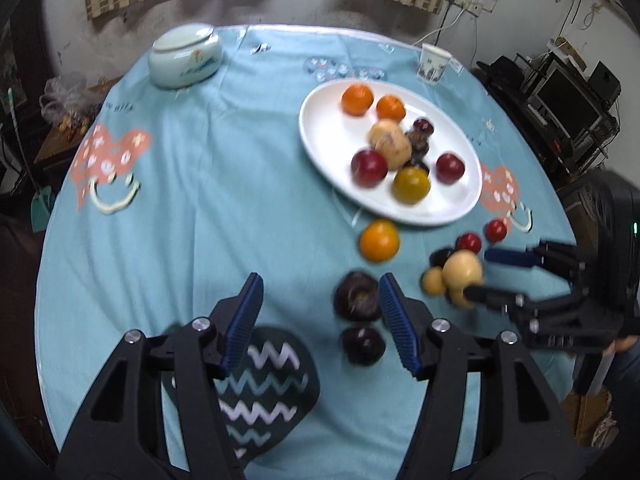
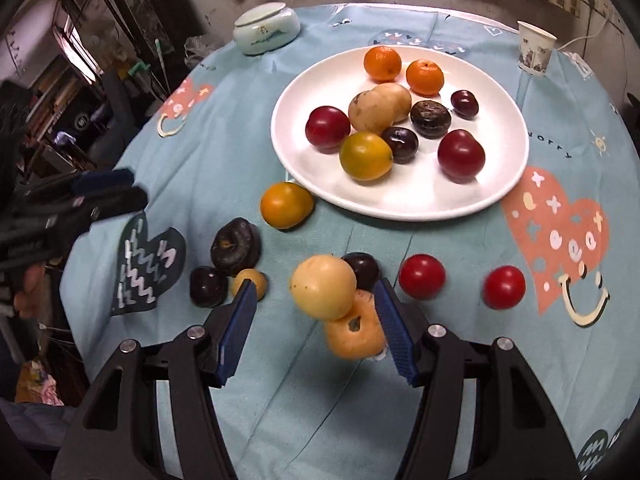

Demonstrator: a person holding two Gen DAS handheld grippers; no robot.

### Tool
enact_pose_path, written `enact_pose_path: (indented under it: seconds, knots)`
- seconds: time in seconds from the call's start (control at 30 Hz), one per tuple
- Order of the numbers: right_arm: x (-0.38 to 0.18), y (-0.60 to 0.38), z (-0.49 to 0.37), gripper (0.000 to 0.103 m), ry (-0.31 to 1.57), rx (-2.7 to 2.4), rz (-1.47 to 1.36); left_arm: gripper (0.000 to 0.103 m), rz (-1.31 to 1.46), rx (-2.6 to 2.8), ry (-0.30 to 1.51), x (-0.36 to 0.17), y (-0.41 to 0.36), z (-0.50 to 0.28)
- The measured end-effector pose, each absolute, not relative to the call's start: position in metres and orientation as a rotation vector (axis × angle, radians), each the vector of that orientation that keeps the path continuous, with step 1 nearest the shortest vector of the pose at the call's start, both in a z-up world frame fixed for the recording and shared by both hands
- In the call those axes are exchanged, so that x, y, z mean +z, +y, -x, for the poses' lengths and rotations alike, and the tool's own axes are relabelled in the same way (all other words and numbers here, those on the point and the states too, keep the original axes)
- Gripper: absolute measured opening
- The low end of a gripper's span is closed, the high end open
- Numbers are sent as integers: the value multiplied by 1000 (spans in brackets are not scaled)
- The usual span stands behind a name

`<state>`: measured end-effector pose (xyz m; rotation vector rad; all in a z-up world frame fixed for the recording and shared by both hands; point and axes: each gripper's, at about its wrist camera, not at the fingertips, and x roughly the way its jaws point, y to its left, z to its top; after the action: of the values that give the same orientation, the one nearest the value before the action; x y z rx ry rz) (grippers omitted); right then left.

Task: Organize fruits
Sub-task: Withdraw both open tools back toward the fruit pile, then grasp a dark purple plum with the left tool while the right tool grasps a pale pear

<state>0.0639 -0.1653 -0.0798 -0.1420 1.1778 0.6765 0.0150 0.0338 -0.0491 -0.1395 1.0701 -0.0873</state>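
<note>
With both the left gripper point(image 1: 320, 320) and right gripper point(image 2: 314, 320) wide and empty, closing the right one beside the plate point(image 2: 500, 196) risks pinching the stacked yellow fruit point(image 2: 323, 286) off-centre, which rolls.

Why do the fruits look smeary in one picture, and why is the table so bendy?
Left wrist view: the fruit on the white plate is smeared, like the red plum, which is motion blur. Right wrist view: sharper, the same red plum looks crisp, with soft glare on the plate rim. Both views: the fisheye lens bulges the blue tablecloth and darkens the corners.

Mixed fruits fill a white plate point(image 2: 304, 176); others point(image 2: 286, 205) lie scattered beside it.
</note>
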Motion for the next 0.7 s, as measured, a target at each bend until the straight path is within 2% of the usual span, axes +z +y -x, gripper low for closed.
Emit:
enact_pose_path:
  seconds: [0.03,0.13,0.53,0.6,0.63,0.7]
  knots:
    - [-82,-161,-64,60,1175,675,163,61,143,-86,1083,-54,35,-11]
    - [-94,-149,-67,37,1193,644,252,61,132,-97,1117,-67,31,2]
    - [-72,-186,-55,37,1162,620,144,59,52,-210,1217,-108,-20,2]
    - [-71,-190,-52,37,1168,616,117,50,56,-197,1238,-116,-20,-4]
    - [-71,-192,-51,37,1167,614,107,38,60,-189,1256,-122,-19,-7]
    - [-69,-197,-46,37,1168,612,87,36,78,-193,1262,-126,-16,-10]
